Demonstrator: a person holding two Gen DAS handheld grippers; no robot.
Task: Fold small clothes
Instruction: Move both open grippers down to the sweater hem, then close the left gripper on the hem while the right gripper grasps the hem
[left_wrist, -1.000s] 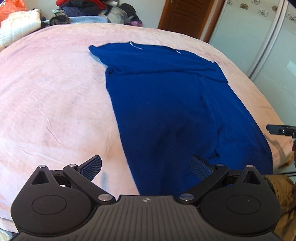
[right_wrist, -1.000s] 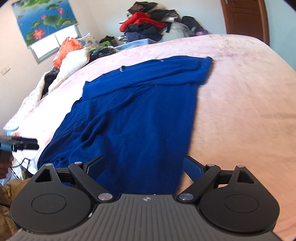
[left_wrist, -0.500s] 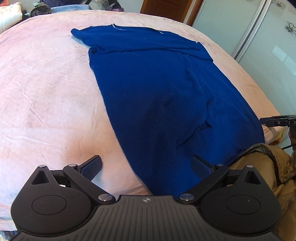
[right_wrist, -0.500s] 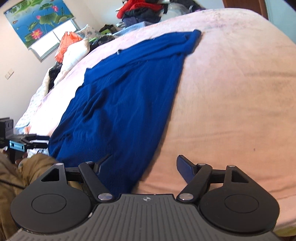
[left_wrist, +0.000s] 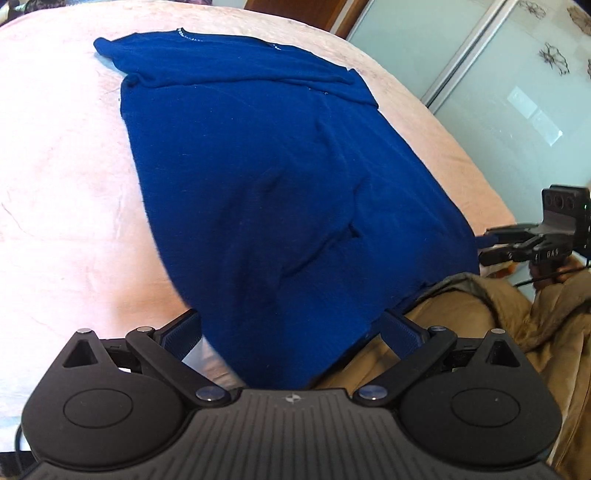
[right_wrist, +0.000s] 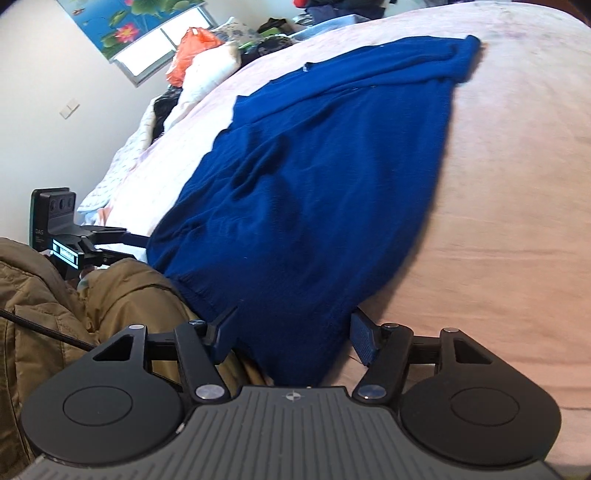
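A dark blue knit garment lies spread lengthwise on the pink bed, its sleeves folded across the far end; it also shows in the right wrist view. Its near hem hangs over the bed's front edge. My left gripper is open, its fingers standing either side of the hem's left corner. My right gripper is open, its fingers standing either side of the hem's right corner. Each gripper shows from the side in the other's view: the right one, the left one.
The pink bed cover stretches wide to the left and the right. My tan jacket is at the bed's front edge. A glass sliding door stands to the right. Piled pillows and clothes lie at the far left.
Both grippers have dropped and drawn back to the bed's front edge, closing in on the hem's two corners. The garment has not moved. The jaws stay open.
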